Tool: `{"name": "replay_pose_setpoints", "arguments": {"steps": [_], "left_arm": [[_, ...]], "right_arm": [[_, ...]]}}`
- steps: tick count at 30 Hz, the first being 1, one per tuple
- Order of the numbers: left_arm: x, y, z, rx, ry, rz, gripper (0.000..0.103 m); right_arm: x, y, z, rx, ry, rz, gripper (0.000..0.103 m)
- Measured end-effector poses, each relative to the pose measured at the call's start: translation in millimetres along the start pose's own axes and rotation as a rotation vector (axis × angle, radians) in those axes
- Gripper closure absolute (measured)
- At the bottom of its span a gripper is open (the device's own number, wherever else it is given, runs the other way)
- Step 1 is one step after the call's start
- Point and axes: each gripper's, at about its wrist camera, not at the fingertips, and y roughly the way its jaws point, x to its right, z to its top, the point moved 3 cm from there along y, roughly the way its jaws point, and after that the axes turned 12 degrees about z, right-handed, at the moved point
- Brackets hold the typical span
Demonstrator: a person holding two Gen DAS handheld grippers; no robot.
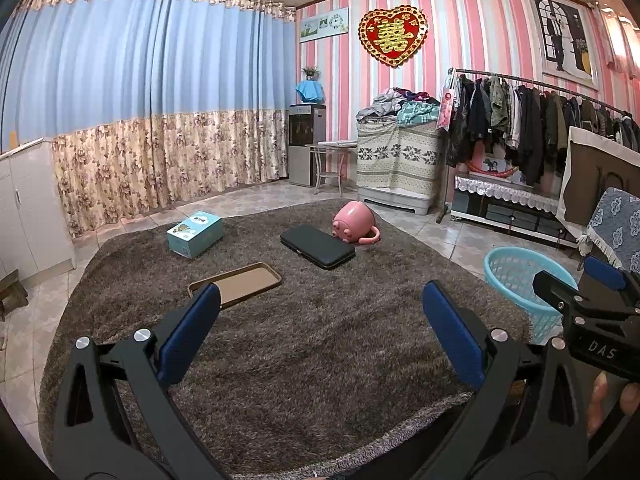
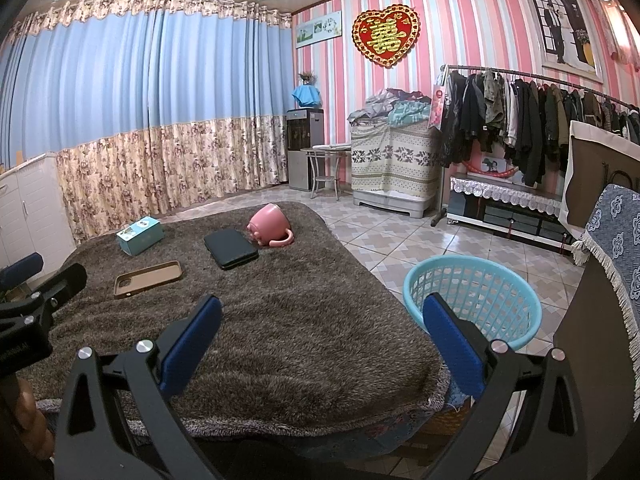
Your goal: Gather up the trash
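Observation:
On a shaggy brown rug (image 1: 304,344) lie a brown phone case (image 1: 235,282), a black zip case (image 1: 317,246), a teal carton (image 1: 195,233) and a pink mug (image 1: 354,223) tipped on its side. My left gripper (image 1: 320,300) hovers open over the rug's near part, nothing between its blue pads. The right gripper (image 2: 322,314) is open too, above the rug's near right corner (image 2: 400,364), beside a light-blue mesh basket (image 2: 472,300) on the floor. The same items show in the right wrist view: phone case (image 2: 148,273), zip case (image 2: 231,248), carton (image 2: 140,235), mug (image 2: 269,225).
Tiled floor (image 2: 400,240) surrounds the rug. A clothes rack (image 2: 532,120), a covered cabinet (image 2: 394,160), a water dispenser (image 2: 304,148) and a small side table (image 2: 325,168) line the far wall. A white cupboard (image 1: 28,208) stands left; a draped chair (image 2: 612,248) is at the right.

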Motion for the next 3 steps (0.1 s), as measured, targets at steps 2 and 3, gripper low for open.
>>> {"name": "replay_pose_setpoints", "arguments": {"steps": [2,3], "left_arm": [[-0.9,-0.4,1.3,-0.001,0.000,0.000,0.005],[-1.4,-0.4,1.3,-0.001,0.000,0.000,0.005]], "right_arm": [[0.0,0.4,-0.3,-0.001,0.000,0.000,0.005],[-0.1,0.6,-0.4,0.000,-0.001,0.000,0.005]]}}
